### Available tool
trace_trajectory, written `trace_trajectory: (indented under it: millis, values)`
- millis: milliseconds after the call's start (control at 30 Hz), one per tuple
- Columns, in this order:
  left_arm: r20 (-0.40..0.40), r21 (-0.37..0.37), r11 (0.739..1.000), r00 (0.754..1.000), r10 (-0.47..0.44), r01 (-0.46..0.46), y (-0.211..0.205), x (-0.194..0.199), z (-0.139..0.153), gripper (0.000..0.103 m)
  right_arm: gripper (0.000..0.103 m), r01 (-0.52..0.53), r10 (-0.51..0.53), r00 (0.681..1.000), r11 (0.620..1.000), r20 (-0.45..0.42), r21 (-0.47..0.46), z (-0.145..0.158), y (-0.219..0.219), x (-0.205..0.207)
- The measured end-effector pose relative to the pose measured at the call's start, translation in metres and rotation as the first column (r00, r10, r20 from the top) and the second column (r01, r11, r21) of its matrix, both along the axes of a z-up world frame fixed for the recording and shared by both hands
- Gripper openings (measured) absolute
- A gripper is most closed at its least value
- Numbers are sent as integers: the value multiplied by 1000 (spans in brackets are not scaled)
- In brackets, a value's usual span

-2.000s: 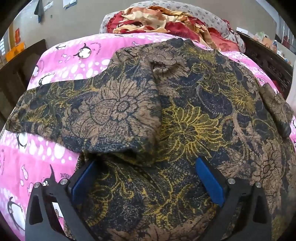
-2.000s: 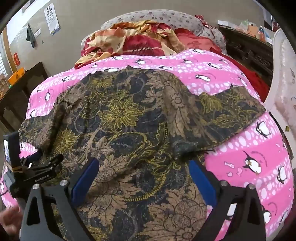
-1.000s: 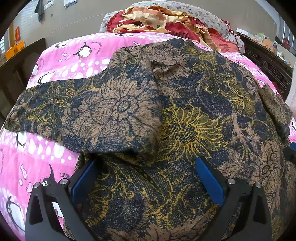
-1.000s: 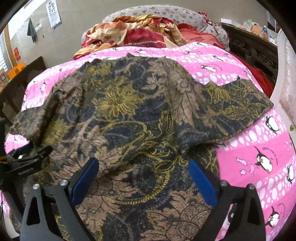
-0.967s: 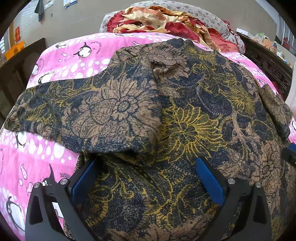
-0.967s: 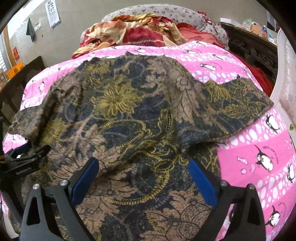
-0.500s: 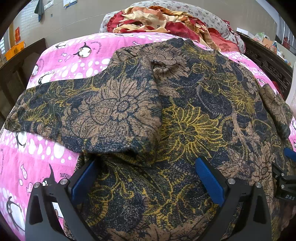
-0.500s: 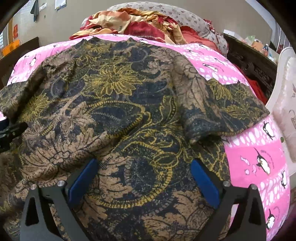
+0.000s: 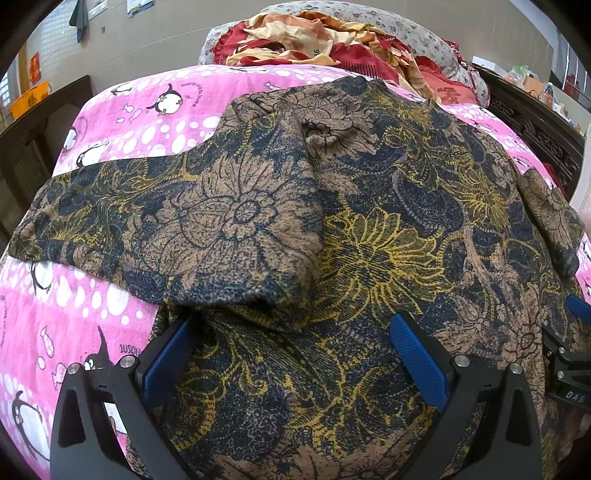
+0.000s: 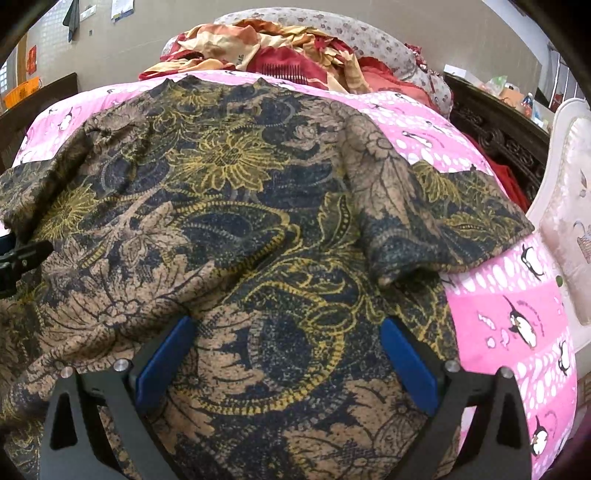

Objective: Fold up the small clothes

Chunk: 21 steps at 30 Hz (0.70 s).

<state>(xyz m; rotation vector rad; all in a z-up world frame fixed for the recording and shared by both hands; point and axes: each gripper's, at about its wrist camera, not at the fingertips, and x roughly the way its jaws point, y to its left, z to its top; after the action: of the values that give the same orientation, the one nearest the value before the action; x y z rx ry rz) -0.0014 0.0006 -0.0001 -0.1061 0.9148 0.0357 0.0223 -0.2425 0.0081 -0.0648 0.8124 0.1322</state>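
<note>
A dark blue, brown and yellow floral shirt [image 9: 369, 229] lies spread flat on a pink penguin-print bedcover [image 9: 74, 306]. Its left sleeve [image 9: 155, 221] reaches out to the left, and its right sleeve [image 10: 443, 221] lies out to the right. My left gripper [image 9: 291, 354] hovers open over the lower left of the shirt, with its blue pads wide apart. Over the shirt's lower right part my right gripper [image 10: 284, 358] is also open, nothing between its fingers. The right gripper's tip [image 9: 569, 354] shows at the right edge of the left wrist view.
A crumpled red and cream blanket [image 9: 332, 40] and a grey flowered pillow [image 10: 351, 33] lie at the head of the bed. Dark carved wooden furniture [image 9: 535, 122] stands on the right. A white padded chair [image 10: 569, 192] stands close to the bed's right side.
The right gripper has moved down and closer to the shirt, and its tip has come into the left wrist view at the right edge. The left gripper has stayed put.
</note>
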Motion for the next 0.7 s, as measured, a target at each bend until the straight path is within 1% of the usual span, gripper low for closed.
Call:
trace_trajectory:
  millis: [500,700]
  values:
    - [1,-3,1000,1000,0,0,0,0,0,88,103,7,-7,1000,1000,-4,-14,0,1,0]
    - [0,11,1000,1000,2,-2,-4,3,-1,88,103,7,-8,1000,1000,-5,-13,0,1,0]
